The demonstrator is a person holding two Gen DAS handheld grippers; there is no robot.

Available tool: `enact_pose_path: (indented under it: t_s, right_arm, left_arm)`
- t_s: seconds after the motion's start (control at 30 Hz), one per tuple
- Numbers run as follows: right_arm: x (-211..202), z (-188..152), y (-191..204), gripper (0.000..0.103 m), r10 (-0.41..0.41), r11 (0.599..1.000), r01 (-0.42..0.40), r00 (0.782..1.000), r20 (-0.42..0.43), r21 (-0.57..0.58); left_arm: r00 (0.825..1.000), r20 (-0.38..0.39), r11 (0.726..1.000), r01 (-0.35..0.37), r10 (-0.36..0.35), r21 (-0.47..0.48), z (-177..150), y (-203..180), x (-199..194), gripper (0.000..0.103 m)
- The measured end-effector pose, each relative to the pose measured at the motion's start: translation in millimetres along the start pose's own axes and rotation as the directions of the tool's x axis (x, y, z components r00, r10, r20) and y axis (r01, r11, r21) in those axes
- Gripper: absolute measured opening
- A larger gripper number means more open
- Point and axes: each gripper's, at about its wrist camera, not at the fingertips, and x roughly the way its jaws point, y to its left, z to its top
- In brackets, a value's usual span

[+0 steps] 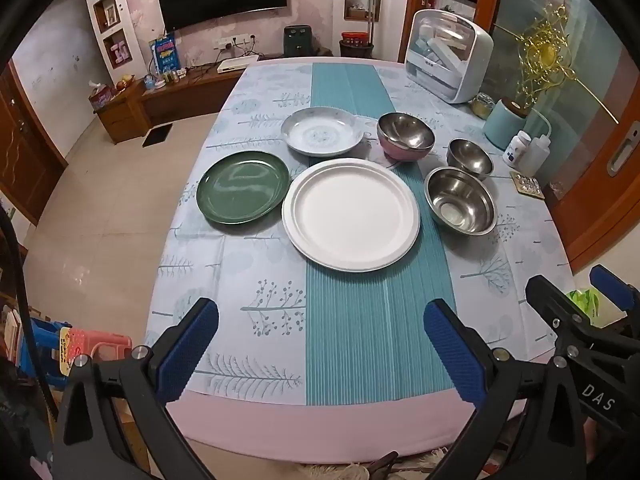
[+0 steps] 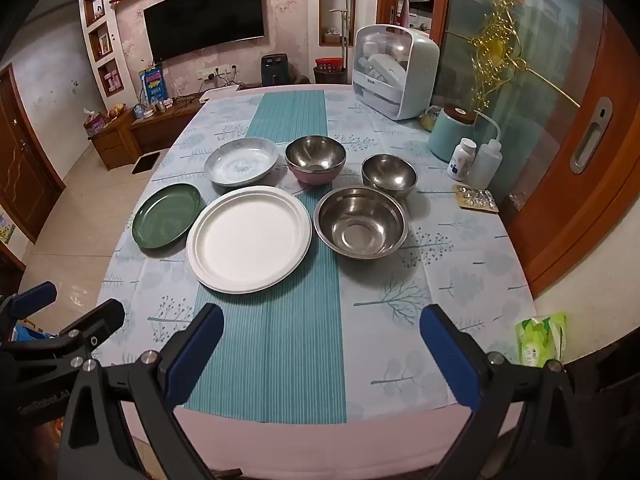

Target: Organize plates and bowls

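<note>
Both tools hang over the near edge of the surface [image 1: 248, 420]: left hand-held gripper [image 1: 320, 344] spread wide, nothing between its pads; right hand-held gripper [image 2: 322, 344] likewise. Ahead lie the white plate [image 1: 351, 214], green plate [image 1: 243, 187] and patterned plate [image 1: 322, 131]; three steel bowls [image 2: 361, 222] stand to their right, the far one seemingly pink outside.

Right tongs [image 2: 320, 344] wide open above tbl edge, white plate [image 2: 249, 239] & steel bowl [image 2: 361, 223] ahead.

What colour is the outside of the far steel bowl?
Pink, clearest in the left wrist view.
</note>
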Motion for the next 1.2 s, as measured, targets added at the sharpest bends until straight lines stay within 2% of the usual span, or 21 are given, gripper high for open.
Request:
enact_pose_path:
  t_s: [1.2]
  right_arm:
    - [4.6, -0.8, -8.1, 0.1, 0.025, 1.0, -0.025, 1.0, -0.004, 0.004]
  left_arm:
    - [1.0, -0.018, 1.0, 0.012, -0.012, -0.017, 0.3, -7.4, 7.6, 0.101]
